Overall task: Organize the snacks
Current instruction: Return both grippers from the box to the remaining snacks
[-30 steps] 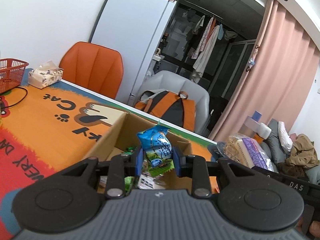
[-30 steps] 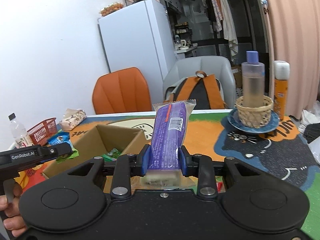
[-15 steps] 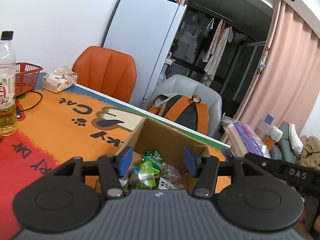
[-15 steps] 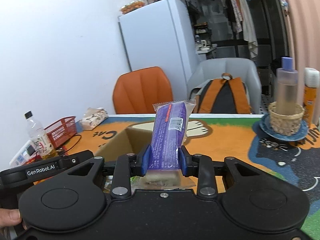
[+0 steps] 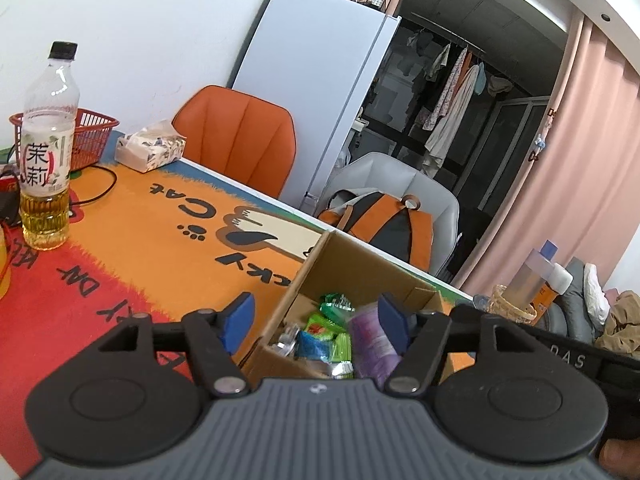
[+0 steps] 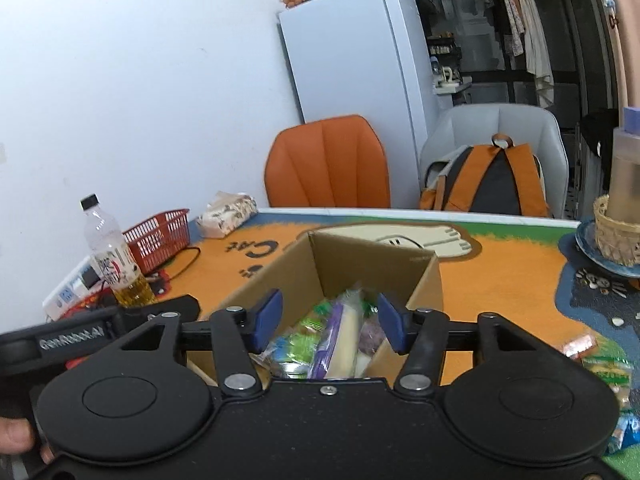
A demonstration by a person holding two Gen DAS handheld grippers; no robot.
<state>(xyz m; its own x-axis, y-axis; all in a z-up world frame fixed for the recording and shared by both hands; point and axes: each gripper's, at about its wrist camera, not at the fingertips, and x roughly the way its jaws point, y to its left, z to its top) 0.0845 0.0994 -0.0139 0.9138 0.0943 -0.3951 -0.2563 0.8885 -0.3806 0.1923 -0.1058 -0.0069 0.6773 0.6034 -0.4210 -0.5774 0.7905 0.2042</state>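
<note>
Both tongs are seen parted over the cardboard box [image 6: 372,264], with nothing pressed between their blue pads. The jaws of the left tongs [image 5: 316,322] and of the right tongs [image 6: 328,320] have just been opening, and no packet is held by either. The purple packet [image 6: 334,336] is seen lying inside the box among the green packets [image 5: 324,328], so the drop-off step is judged to be at its end. A few snacks [image 6: 600,364] are left on the worktop [image 6: 500,280], just beside the box on its right. For the next move, the right tongs would need to be drawn clear of the box, carried over to those loose packets and closed on one; the left tongs are free for another.
</note>
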